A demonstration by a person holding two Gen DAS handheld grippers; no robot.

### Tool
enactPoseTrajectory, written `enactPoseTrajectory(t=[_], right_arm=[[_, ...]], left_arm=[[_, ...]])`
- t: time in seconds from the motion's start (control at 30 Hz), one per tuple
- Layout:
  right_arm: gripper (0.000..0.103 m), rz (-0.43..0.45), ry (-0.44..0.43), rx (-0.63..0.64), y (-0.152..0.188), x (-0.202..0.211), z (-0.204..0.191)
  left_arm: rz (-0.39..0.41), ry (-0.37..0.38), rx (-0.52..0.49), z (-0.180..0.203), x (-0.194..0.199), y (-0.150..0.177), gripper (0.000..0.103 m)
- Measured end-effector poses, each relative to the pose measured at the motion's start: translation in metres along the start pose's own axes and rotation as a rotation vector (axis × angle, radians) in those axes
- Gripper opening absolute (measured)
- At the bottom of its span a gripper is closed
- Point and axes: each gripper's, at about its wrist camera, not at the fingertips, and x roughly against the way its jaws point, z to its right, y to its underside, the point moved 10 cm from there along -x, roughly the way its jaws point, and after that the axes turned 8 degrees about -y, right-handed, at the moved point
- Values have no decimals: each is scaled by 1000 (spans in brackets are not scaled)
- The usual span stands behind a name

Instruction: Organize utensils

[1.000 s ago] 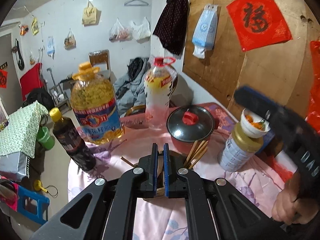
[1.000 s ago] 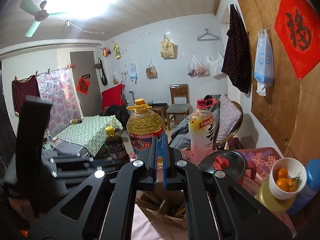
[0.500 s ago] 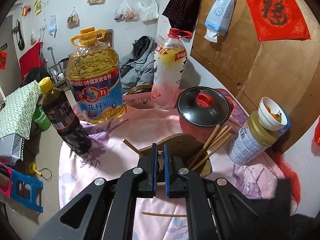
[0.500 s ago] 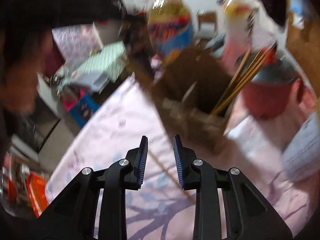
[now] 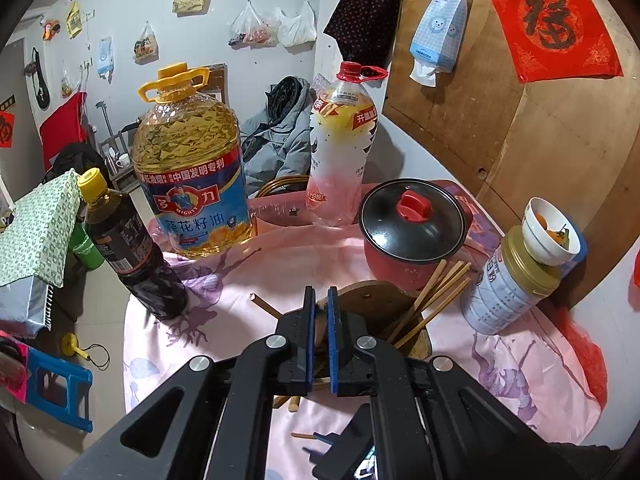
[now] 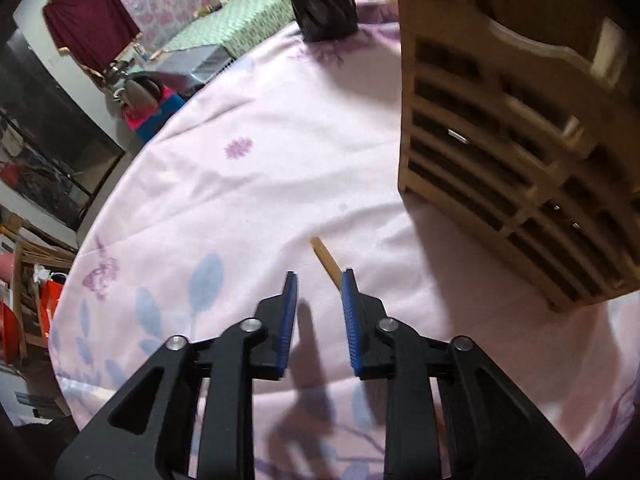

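Observation:
A slatted wooden utensil holder (image 5: 376,300) (image 6: 500,160) stands on the pink flowered tablecloth. Several chopsticks (image 5: 432,296) lean in its right compartment. My left gripper (image 5: 319,304) is shut on the holder's near wall, and wood shows between its pads. One loose chopstick (image 6: 325,256) (image 5: 302,435) lies on the cloth in front of the holder. My right gripper (image 6: 319,280) points down just over it. Its jaws stand apart and are closing. The chopstick's end runs under the right fingertip (image 6: 347,280), and no pad presses on it.
Behind the holder stand a large oil jug (image 5: 192,168), a dark sauce bottle (image 5: 128,248), a pink-white drink bottle (image 5: 340,152) and a red pot with a black lid (image 5: 412,228). A tin topped with a bowl (image 5: 516,284) stands at the right. The table's round edge (image 6: 100,220) falls away left.
My right gripper swung from facing the room down to the tablecloth beside the holder, and its jaws came apart. My left gripper sank a little onto the holder and stays shut.

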Motion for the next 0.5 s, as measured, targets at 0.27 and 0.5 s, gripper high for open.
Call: enactPoseTrajectory(t=[0.27,0.5], right_arm=[[1,112,25,10,5,61,9],[21,40,18,52,4,43,9]], left_arm=[[-7,6,8,-2,-6,0,6],[-11,1,31,-9,-3,2,6]])
